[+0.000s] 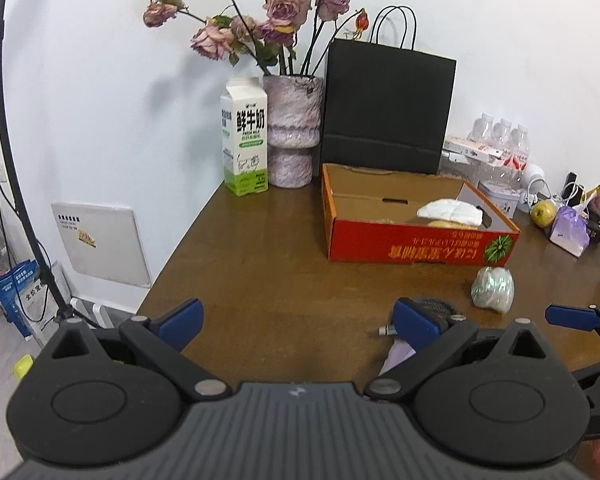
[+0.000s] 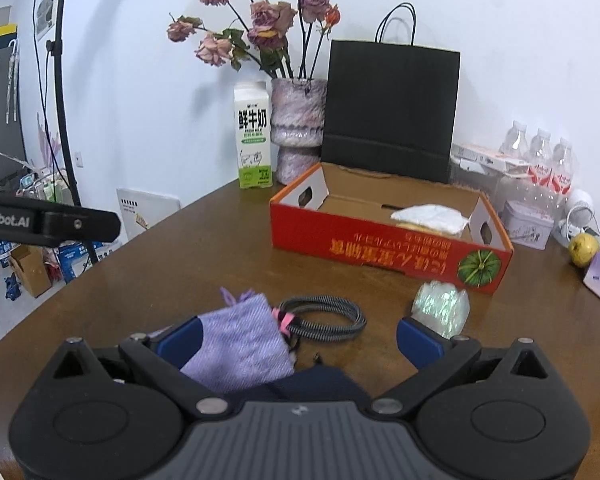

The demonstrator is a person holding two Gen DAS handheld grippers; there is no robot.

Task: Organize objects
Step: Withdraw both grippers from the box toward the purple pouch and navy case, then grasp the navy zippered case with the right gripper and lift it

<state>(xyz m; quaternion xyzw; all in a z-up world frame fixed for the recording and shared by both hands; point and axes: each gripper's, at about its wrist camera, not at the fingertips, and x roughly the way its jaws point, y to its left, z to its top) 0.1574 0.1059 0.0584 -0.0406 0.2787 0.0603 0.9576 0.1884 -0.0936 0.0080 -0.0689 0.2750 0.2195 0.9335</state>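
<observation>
A: How do the jaws stand on each side?

B: The left gripper (image 1: 298, 322) has its jaws spread wide over bare brown bench (image 1: 260, 272), pinching nothing; the right gripper (image 2: 300, 338) is spread wide too, nothing clamped.

A: And what lies between the right jaws?

B: A lilac fabric pouch (image 2: 242, 344) lies against the inner face of the left-hand jaw; whether it is pressed there I cannot tell; just ahead of it, between the jaws, a coiled braided cable (image 2: 324, 316) rests flat on the bench; a crumpled iridescent wrapper (image 2: 440, 304) sits just beyond the right-hand jaw's tip.

A: Farther ahead?

B: An open red cardboard box (image 2: 372, 244) with a pumpkin printed on its front, lying ahead and slightly right of the jaws; a white folded cloth (image 2: 430, 216) lies inside it toward its right end; behind the box stand a milk carton (image 2: 254, 140), a mottled pink vase (image 2: 298, 128) of dried roses, and a black paper bag (image 2: 392, 112), all against the wall.
</observation>
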